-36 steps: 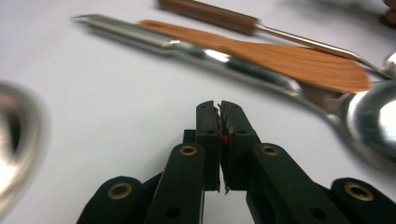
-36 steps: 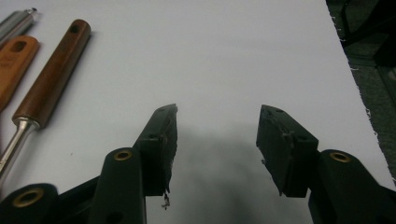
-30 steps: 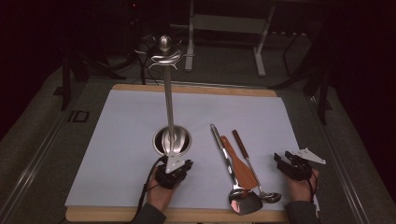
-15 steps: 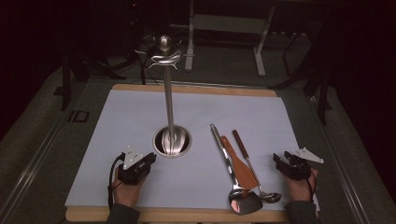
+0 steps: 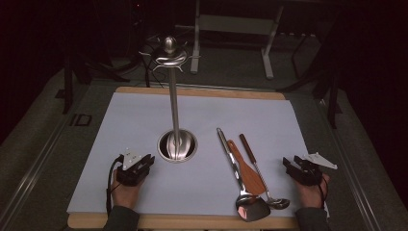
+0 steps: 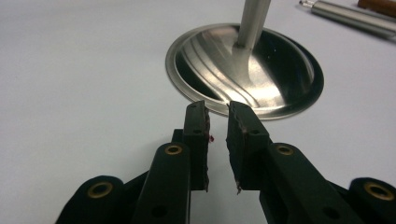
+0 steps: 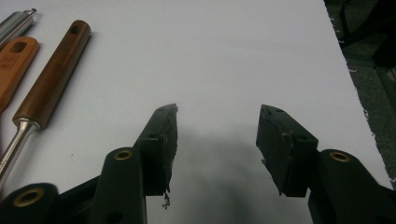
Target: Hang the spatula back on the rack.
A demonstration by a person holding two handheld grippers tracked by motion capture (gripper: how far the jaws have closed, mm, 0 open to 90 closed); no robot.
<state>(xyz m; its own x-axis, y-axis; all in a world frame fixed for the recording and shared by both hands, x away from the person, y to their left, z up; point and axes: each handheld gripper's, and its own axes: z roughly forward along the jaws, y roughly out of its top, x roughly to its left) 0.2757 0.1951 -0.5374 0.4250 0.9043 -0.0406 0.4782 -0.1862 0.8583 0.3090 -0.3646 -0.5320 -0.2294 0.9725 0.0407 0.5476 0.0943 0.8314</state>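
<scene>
Left tongs [image 6: 217,109] hover low over the white sheet [image 5: 144,120] on the worktop, jaws a narrow gap apart and empty, tips just short of the steel stand's round base [image 6: 261,70]. Right tongs [image 7: 217,119] gape wide, empty too, beside the wooden-handled ladle [image 7: 51,79], orange spatula [image 7: 11,65] and steel utensil [image 5: 228,154] lying right of the stand.

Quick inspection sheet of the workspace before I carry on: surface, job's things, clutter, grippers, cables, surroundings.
Surface: white sheet on wooden board.
Job's things: metal stand, hooks empty; steel ladle, orange spatula and brown-handled spoon lie right of it.
Clutter: nothing seen.
Grippers: left gripper nearly closed, empty, facing the stand's base; right gripper open, empty.
Cables: one trails from the left gripper.
Surroundings: dark; table legs behind.
</scene>
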